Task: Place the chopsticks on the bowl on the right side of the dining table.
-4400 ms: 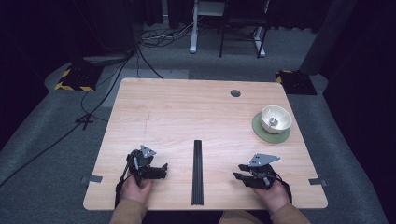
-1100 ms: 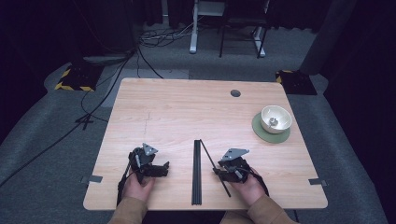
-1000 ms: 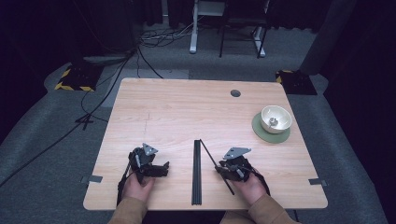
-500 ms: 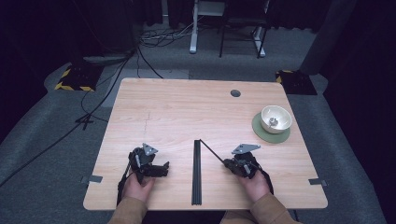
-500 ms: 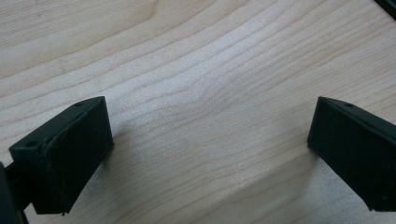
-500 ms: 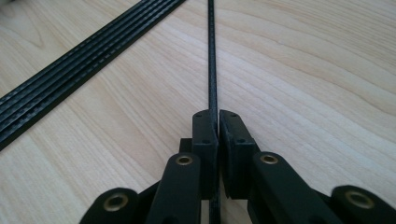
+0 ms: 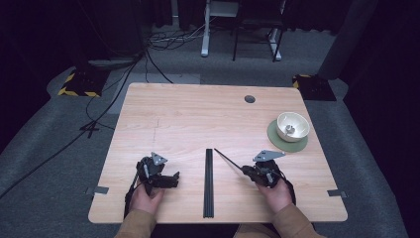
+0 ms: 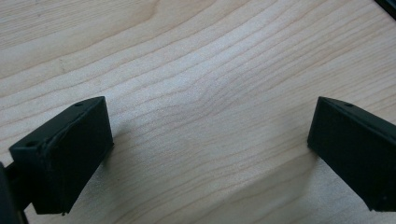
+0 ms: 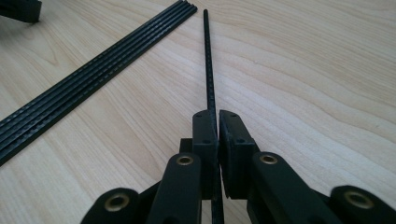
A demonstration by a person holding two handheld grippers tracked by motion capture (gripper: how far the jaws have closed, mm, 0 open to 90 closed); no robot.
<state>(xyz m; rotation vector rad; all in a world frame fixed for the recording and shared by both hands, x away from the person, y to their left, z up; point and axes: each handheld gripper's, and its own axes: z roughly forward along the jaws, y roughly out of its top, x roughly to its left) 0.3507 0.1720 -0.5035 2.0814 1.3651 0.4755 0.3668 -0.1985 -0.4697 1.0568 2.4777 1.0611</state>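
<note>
A bundle of thin black rods (image 7: 208, 183) (image 9: 93, 74) lies lengthwise on the wooden table (image 7: 198, 119), between my hands. My right gripper (image 7: 246, 171) (image 9: 217, 114) is shut on a single black rod (image 7: 228, 162) (image 9: 208, 60). That rod sticks out past the fingertips, pointing up and left toward the bundle's far end, a little to the right of the bundle. My left gripper (image 7: 171, 179) (image 8: 210, 140) rests on the table left of the bundle, jaws wide open over bare wood.
A cream bowl (image 7: 292, 126) on a green coaster (image 7: 287, 143) stands at the right side of the table. A round cable hole (image 7: 249, 99) sits near the far edge. Cables, floor plates and chair legs lie beyond the table.
My right hand came in from the right to the bundle, then drew back to the right with one rod clamped in its jaws. The left hand has stayed put.
</note>
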